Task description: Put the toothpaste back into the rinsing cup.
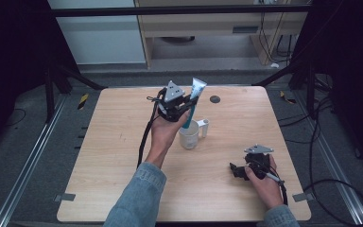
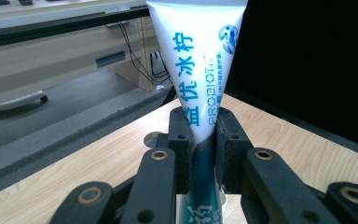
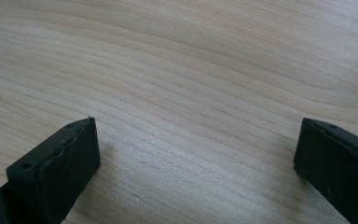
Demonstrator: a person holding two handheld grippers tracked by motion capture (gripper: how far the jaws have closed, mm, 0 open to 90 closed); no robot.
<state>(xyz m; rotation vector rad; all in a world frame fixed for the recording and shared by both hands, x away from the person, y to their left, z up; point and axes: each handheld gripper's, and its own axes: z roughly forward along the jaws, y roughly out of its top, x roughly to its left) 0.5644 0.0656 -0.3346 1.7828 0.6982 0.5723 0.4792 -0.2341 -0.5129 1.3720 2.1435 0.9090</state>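
High view, I note my left gripper (image 1: 185, 105) clamping the toothpaste tube (image 1: 194, 97) over the white mug (image 1: 189, 135) on the table (image 1: 123, 156), left gripper view, tube (image 2: 198, 79) pinched upright, right gripper view, right gripper (image 3: 196, 163) wide apart above bare wood.

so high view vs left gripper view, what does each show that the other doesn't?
High view alone: the white mug standing on the table under the tube, the right gripper low over the table at the near right with nothing in it, a dark round disc near the far edge, and the person's forearms.

Left gripper view alone: the blue print on the tube and the pads pressing its sides close up.

Both: the left gripper shut on the toothpaste tube held upright with its flat end up, the wooden table, and the pale cabinet behind.
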